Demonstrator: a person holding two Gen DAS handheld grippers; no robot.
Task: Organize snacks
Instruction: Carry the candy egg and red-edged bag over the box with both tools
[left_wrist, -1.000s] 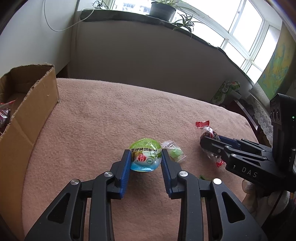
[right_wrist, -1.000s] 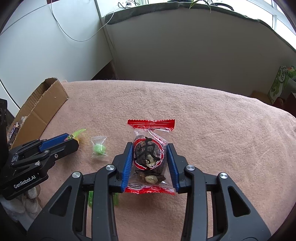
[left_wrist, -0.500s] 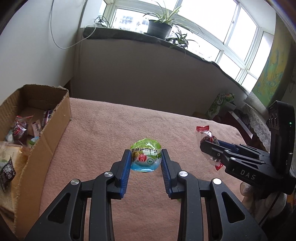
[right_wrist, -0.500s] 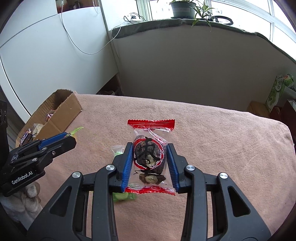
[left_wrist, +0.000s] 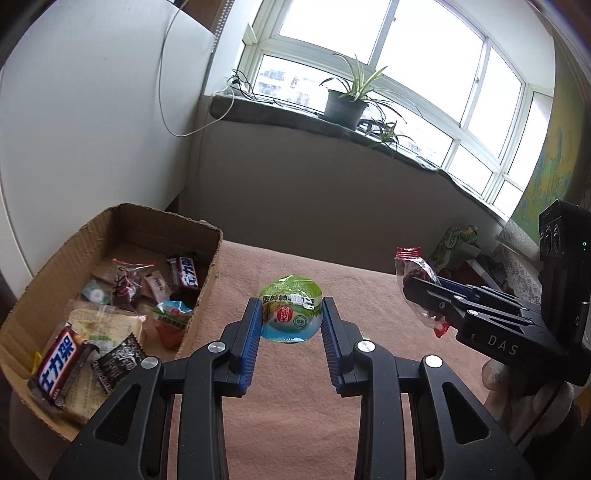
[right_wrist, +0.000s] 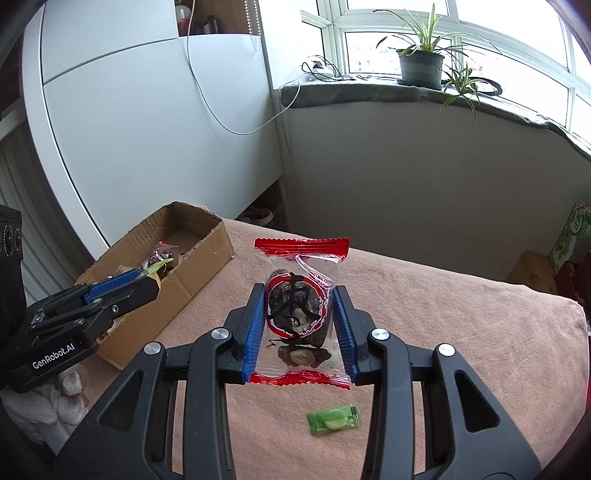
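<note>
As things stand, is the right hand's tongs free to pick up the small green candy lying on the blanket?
Probably not yet. The right tongs are already shut on the red-edged snack packet, held above the blanket. The green candy lies uncovered below them, so only the full grip stands in the way.

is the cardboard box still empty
No, the cardboard box already holds a pile of wrapped snacks, among them chocolate bars and a red-sealed packet, as the left wrist view shows.
</note>
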